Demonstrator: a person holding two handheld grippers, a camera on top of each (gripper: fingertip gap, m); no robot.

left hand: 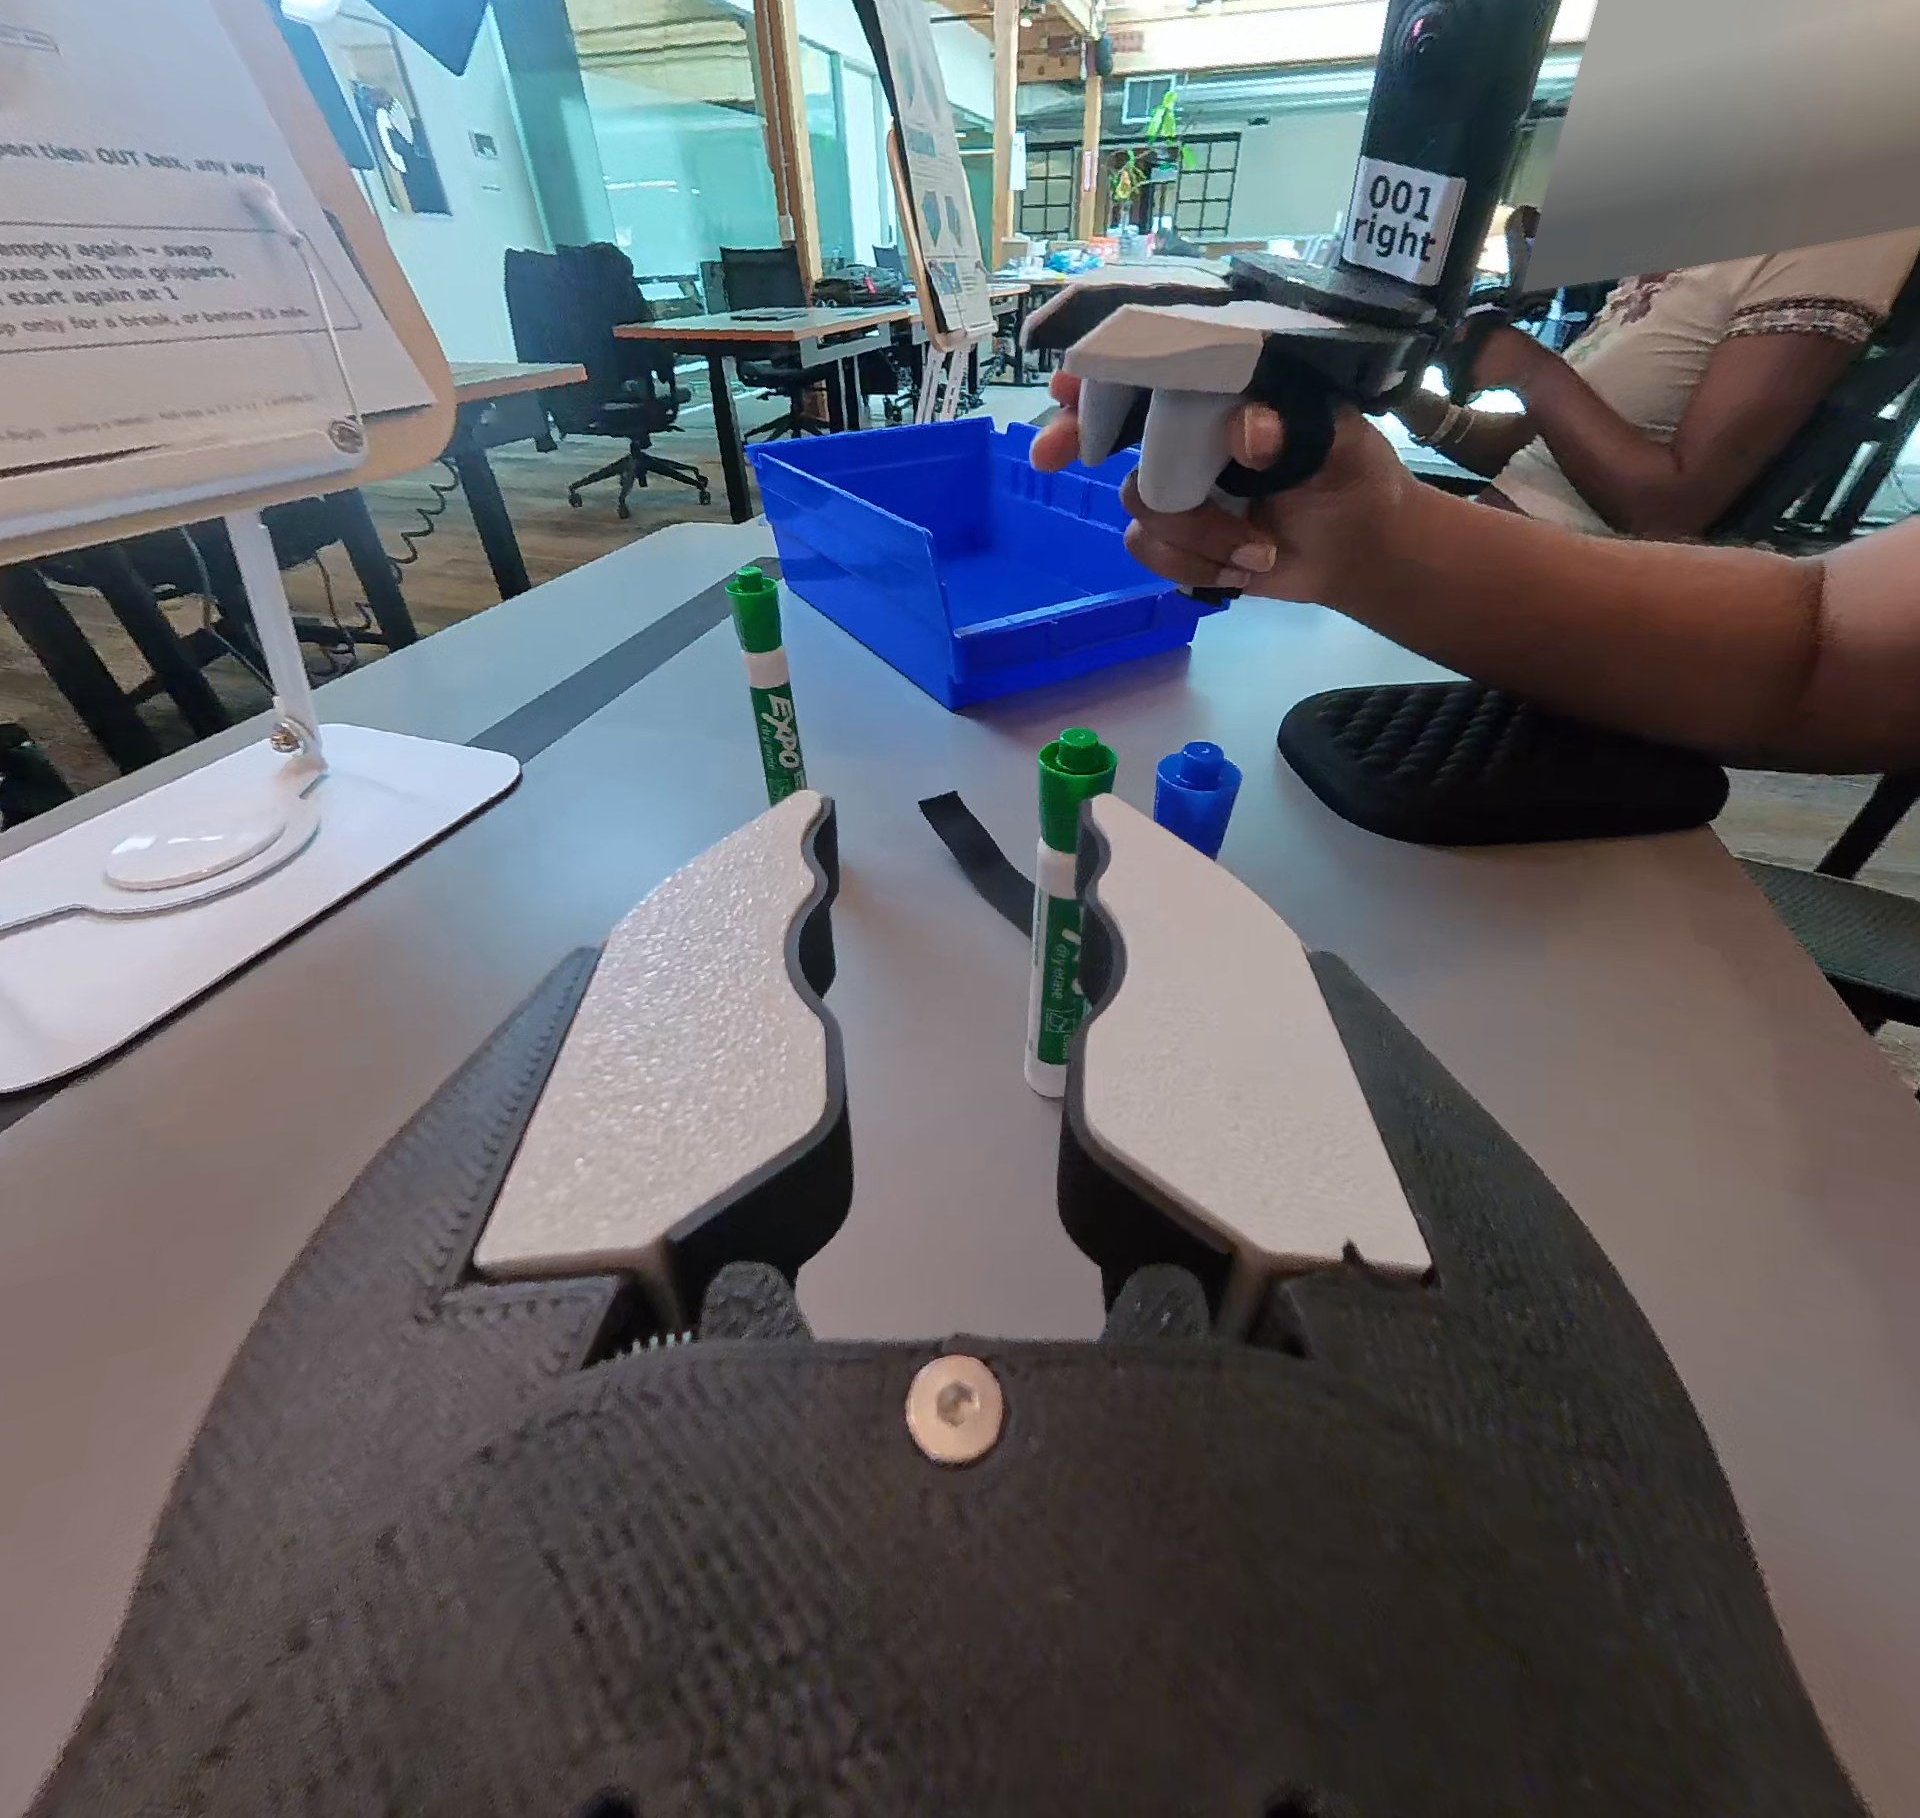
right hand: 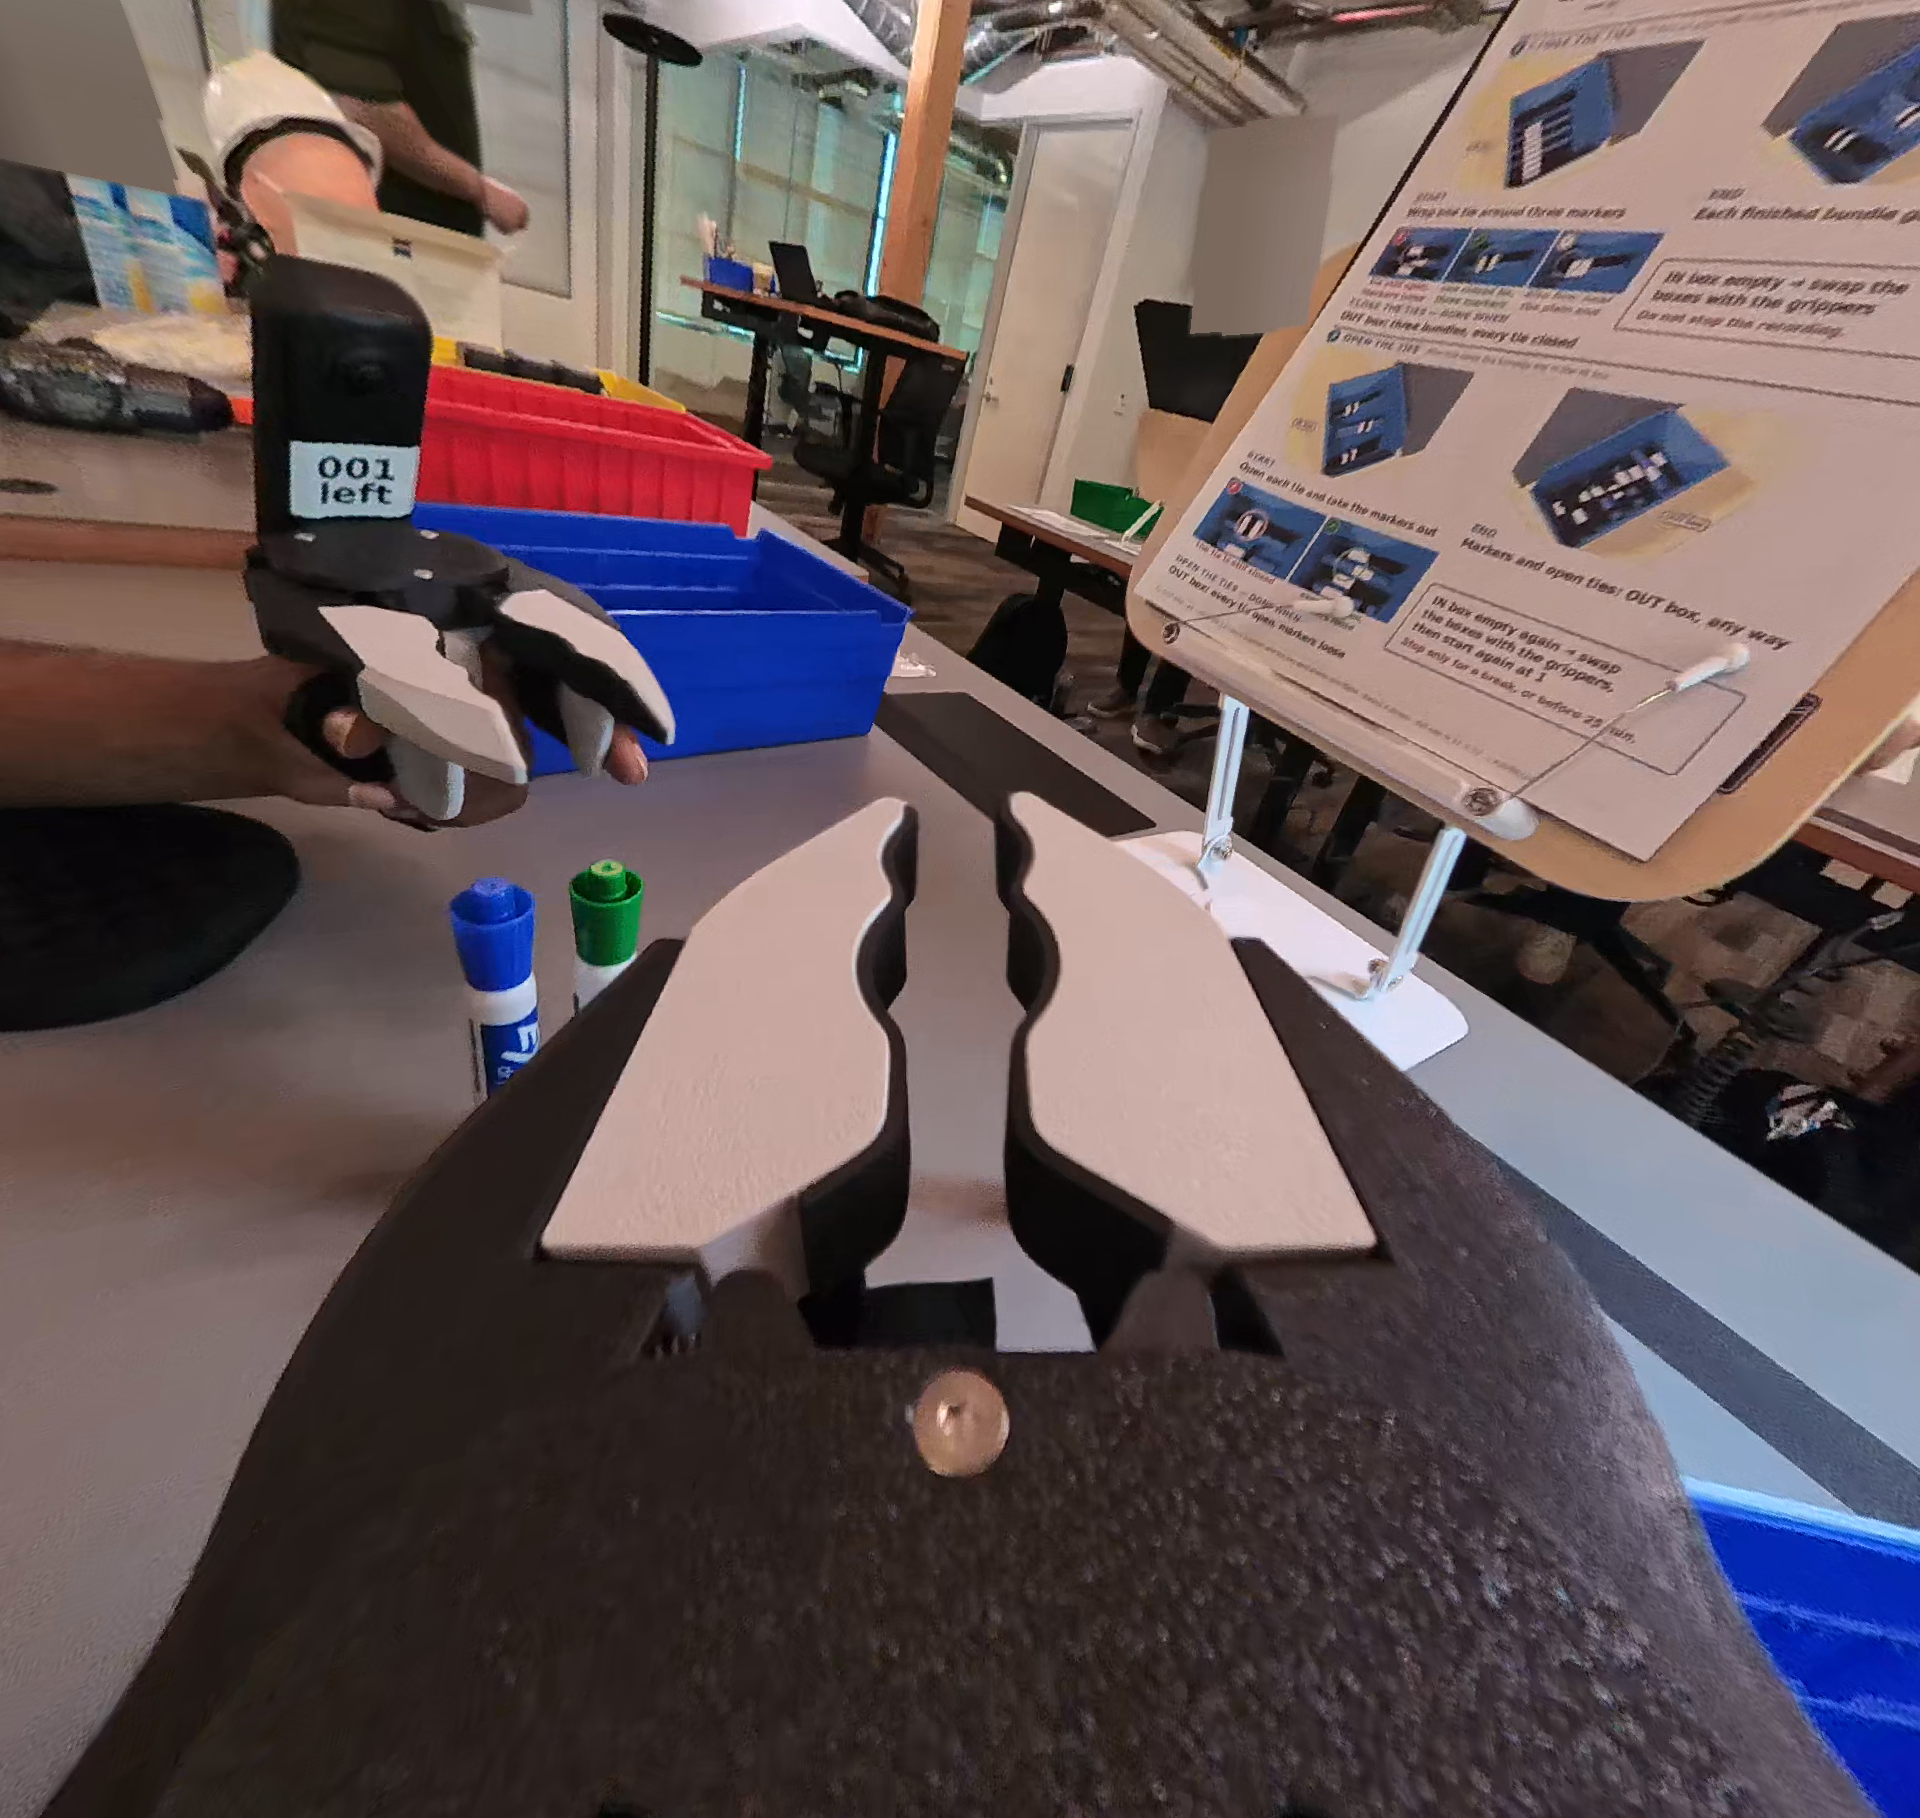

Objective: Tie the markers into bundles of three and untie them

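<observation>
Grey table (left hand: 1351, 1093): left tool (left hand: 956, 833) open, beside green marker (left hand: 1060, 927).

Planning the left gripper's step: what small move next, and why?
Probably shut the left gripper on the nearer green marker: it lies between the open fingers, against the right one, with the black tie loose behind it.

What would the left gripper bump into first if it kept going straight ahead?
Probably the black strap on the table, just past the left gripper. The near green marker sits against its right finger. Depth is hard to judge.
</observation>
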